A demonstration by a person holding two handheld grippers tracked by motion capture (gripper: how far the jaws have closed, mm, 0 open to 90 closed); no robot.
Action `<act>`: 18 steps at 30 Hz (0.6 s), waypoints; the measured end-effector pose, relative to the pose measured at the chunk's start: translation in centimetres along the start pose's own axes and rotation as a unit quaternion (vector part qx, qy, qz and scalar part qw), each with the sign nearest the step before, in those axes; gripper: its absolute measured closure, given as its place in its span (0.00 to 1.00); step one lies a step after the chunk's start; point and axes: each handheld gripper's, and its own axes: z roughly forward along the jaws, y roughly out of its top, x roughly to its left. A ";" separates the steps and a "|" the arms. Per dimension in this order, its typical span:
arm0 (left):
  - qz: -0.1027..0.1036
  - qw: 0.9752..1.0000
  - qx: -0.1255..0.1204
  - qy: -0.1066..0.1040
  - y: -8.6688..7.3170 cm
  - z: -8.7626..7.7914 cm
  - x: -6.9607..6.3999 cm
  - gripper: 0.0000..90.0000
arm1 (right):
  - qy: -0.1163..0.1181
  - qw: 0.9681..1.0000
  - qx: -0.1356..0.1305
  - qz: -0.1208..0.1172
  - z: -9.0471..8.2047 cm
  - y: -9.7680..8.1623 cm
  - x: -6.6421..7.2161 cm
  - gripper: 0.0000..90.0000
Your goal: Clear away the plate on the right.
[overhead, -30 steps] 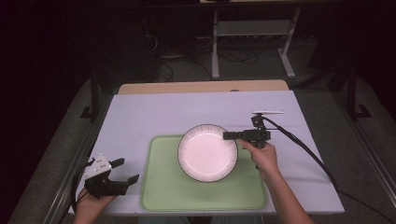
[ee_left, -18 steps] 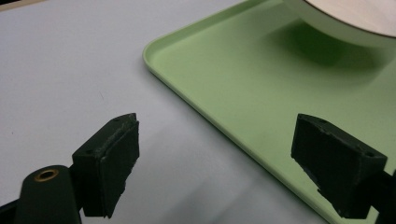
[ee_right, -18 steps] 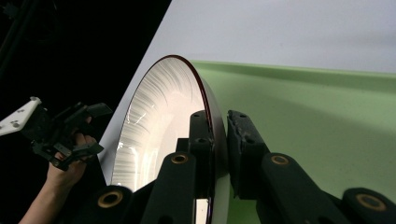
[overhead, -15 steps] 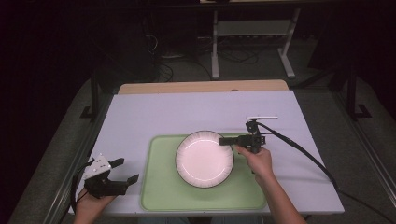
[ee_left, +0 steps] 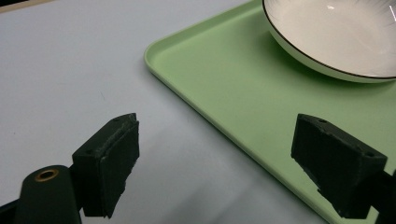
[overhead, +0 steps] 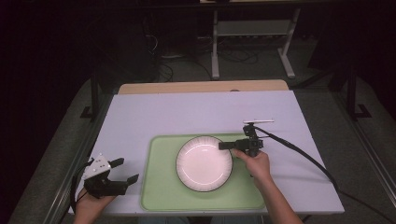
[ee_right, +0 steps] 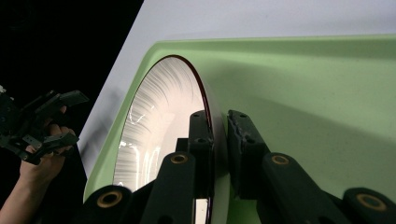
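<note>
Lower slowly, keeping right claw (overhead: 227,145) clamped on rim of plate (overhead: 204,163) over green tray (overhead: 161,196) on bench (overhead: 154,116), level it before letting go, and leave left claw (overhead: 127,171), jaws apart, beside tray.

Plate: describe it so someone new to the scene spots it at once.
On the pale table lies a green tray, near the person's edge. The plate sits on the tray's middle: round, white, shallow, with a thin dark rim and fine ribbing inside. It is the only dish there, and the right gripper pinches its rim.
</note>
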 end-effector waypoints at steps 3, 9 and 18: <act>0.000 1.000 0.000 0.000 0.0 0.0 0.0 0.17 | -0.001 1.000 0.004 0.002 -0.1 -0.1 -0.1 0.89; 0.002 1.000 0.000 -0.001 0.0 0.0 0.0 0.17 | -0.011 1.000 0.012 0.007 -0.2 -0.4 -0.5 0.90; 0.002 1.000 0.002 -0.002 0.0 0.1 -0.1 0.17 | -0.037 0.999 0.034 0.005 -0.3 -0.8 -0.8 0.91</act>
